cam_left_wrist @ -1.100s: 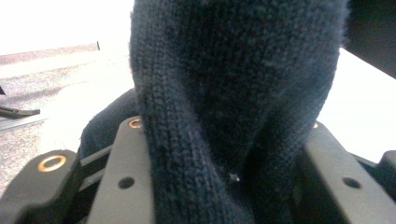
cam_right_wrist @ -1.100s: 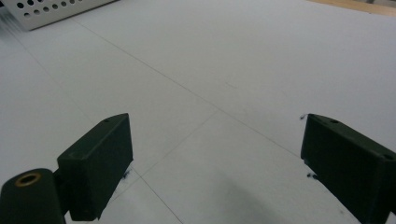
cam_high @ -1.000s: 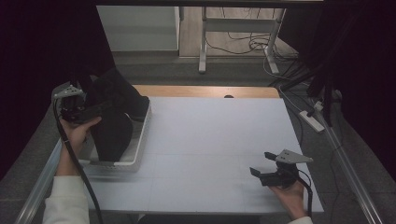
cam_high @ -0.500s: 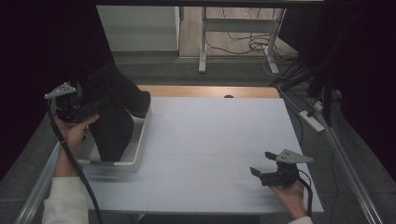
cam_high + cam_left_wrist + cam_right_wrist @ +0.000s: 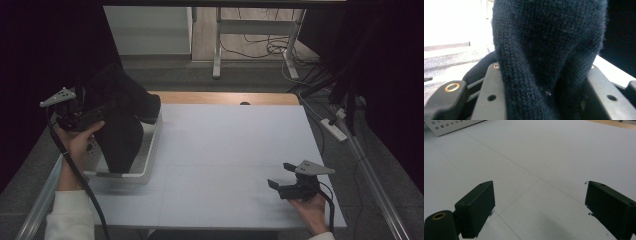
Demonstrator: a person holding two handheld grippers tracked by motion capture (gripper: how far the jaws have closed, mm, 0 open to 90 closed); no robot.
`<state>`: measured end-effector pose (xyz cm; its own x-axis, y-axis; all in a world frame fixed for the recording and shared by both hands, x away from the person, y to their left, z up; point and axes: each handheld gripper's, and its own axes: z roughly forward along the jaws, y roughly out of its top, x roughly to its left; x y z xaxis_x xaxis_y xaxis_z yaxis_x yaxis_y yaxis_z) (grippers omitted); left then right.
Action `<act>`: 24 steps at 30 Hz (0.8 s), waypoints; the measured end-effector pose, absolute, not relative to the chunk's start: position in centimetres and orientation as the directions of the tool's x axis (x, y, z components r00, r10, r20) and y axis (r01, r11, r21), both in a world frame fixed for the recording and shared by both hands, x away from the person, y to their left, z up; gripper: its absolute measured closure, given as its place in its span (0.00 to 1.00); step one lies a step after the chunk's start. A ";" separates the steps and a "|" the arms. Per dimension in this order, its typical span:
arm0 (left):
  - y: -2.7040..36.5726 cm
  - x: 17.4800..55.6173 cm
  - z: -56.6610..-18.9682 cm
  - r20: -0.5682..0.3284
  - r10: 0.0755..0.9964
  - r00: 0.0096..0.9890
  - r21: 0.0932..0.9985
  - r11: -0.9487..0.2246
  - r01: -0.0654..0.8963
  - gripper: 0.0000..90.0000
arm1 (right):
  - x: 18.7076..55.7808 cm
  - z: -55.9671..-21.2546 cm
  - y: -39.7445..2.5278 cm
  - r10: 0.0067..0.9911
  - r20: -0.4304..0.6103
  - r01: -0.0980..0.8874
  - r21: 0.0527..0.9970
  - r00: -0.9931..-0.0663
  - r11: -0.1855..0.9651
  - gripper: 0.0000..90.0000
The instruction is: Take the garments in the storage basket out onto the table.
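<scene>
Knitted dark garment (image 5: 122,117) is clamped in your left gripper (image 5: 102,111) at its upper fold, directly above the white perforated basket (image 5: 150,159); the cloth's long axis hangs down from the jaws into the basket. Right of the basket, well apart across bare white table (image 5: 230,150), your right gripper (image 5: 276,182) rests with jaws spread, holding nothing. Judgement: left hand does the lift; the right is too far away.

one dark knit garment (image 5: 120,115), one white basket (image 5: 147,160)
</scene>
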<state>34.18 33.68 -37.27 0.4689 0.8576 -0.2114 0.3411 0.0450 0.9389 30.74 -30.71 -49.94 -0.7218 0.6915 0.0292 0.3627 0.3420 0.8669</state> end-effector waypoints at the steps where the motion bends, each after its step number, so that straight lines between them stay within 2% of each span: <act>1: 33.7 34.1 -37.2 -0.212 0.858 0.469 0.939 0.046 0.340 0.68 | 30.7 -49.9 -30.7 0.692 0.028 0.363 0.867 -0.721 0.343 0.10; 24: 31.9 32.4 -35.0 -0.200 0.833 0.515 0.962 0.069 0.263 0.68 | 30.8 -50.0 -30.7 0.695 0.023 0.365 0.863 -0.719 0.349 0.10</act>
<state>32.37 31.90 -34.98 0.5151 0.8334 -0.2004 0.2625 0.0692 0.9624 30.81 -30.65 -50.04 -0.7190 0.6946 0.0235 0.3653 0.3489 0.8630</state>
